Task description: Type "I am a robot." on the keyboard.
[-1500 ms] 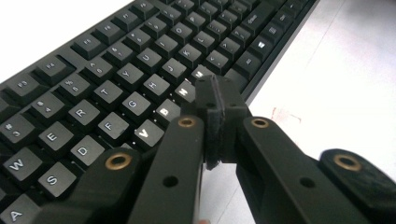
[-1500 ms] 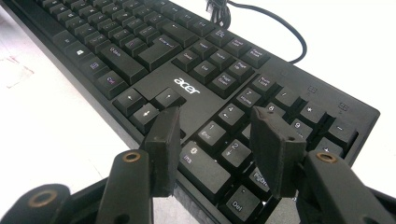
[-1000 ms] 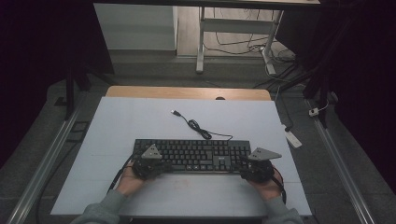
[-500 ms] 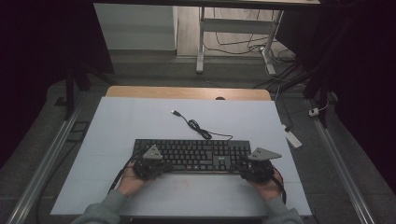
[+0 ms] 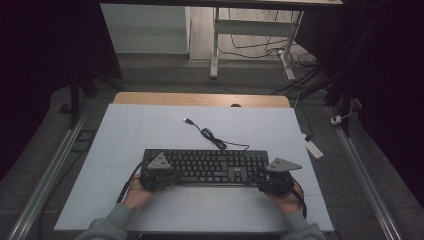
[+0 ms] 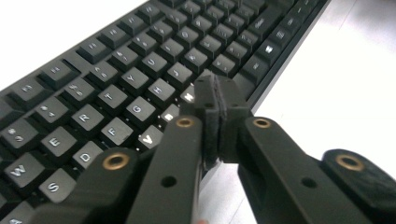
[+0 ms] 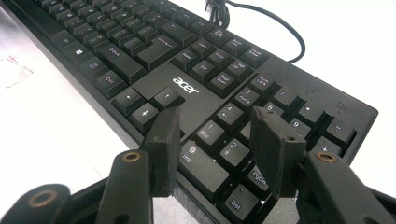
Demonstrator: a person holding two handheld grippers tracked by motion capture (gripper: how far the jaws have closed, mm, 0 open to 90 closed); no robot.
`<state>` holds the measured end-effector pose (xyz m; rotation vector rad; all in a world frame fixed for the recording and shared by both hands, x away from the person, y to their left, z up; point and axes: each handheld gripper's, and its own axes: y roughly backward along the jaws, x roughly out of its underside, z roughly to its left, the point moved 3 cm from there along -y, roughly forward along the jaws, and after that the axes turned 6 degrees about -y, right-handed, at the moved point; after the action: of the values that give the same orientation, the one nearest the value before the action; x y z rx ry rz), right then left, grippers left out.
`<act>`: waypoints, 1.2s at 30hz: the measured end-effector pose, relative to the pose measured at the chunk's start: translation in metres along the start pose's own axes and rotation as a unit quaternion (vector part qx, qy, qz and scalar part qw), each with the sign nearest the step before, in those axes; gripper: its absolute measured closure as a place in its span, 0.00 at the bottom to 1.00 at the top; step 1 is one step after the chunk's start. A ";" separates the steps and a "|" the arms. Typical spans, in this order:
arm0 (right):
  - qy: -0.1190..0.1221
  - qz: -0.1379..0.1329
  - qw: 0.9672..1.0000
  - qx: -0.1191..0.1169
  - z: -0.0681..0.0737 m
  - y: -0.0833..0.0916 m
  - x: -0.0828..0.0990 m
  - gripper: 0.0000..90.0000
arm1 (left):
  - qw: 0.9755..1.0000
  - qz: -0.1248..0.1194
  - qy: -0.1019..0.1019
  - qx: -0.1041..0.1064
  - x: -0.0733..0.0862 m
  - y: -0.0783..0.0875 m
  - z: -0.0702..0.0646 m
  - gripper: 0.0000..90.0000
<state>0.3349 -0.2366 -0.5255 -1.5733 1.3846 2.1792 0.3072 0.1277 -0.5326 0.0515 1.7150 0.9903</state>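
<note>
A black Acer keyboard (image 5: 205, 167) lies across the near part of the white tabletop, and its cable (image 5: 210, 135) curls away to a loose USB plug. My left gripper (image 5: 162, 177) rests at the keyboard's left front. In the left gripper view its jaws (image 6: 217, 93) are shut, pads together with nothing between them, tips just above the bottom letter row of the keyboard (image 6: 116, 70). My right gripper (image 5: 270, 181) is at the right front. Its jaws (image 7: 217, 121) stand open above the number pad of the keyboard (image 7: 187, 51), gripping nothing.
The white tabletop (image 5: 150, 130) has bare room behind and in front of the keyboard. A wooden edge (image 5: 200, 99) runs along its far side. On the floor to the right lies a white power strip (image 5: 314, 147). Metal rails flank both sides.
</note>
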 end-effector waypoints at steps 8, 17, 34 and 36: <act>0.001 -0.002 1.000 -0.002 0.000 0.000 0.000 0.59 | 0.999 -0.023 0.031 -0.001 0.000 0.013 0.009 0.72; 0.001 -0.002 1.000 -0.003 0.000 0.001 0.000 0.59 | 0.998 -0.024 0.050 -0.019 0.003 0.021 0.018 0.52; 0.000 -0.002 1.000 -0.004 0.000 0.002 -0.001 0.59 | 0.997 -0.037 0.062 -0.018 0.003 0.033 0.025 0.41; 0.000 -0.002 1.000 -0.004 0.000 0.002 -0.001 0.59 | 0.997 -0.038 0.061 -0.018 0.003 0.034 0.026 0.41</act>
<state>0.3341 -0.2370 -0.5241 -1.5786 1.3726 2.1847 0.3126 0.1662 -0.5153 -0.0993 1.7964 0.9860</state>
